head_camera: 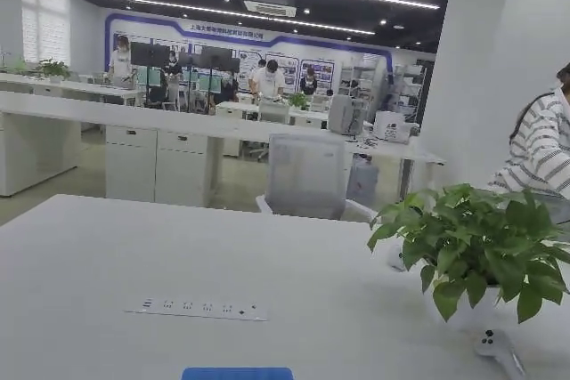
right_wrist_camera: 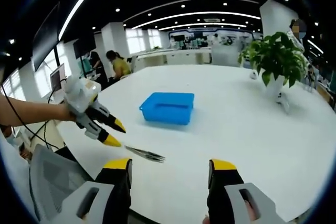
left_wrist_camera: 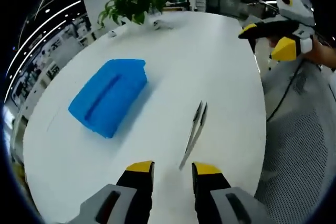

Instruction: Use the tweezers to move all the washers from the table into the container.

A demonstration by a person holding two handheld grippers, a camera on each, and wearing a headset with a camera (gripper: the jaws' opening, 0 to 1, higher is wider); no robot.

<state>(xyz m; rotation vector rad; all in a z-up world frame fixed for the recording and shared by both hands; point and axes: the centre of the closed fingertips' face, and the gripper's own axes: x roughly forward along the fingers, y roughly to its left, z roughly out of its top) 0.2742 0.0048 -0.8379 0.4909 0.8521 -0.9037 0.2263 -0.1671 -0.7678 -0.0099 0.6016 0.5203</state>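
The tweezers [left_wrist_camera: 194,132] lay flat on the white table [left_wrist_camera: 220,77], closed and unheld, just to the right of the blue container [left_wrist_camera: 107,98] and near the table's near edge. The left gripper [left_wrist_camera: 172,167] hovered just short of their near end, its yellow-tipped claw parted by a modest gap with nothing in it. In the right gripper view the right gripper [right_wrist_camera: 170,164] hung over the near edge with its claw spread wide and empty, the tweezers just ahead of its left jaw. The container sat open-topped in the middle of the table, well apart from the potted plant [right_wrist_camera: 275,59] at the far right corner. In the head view a power strip [head_camera: 196,309] lay beyond the container
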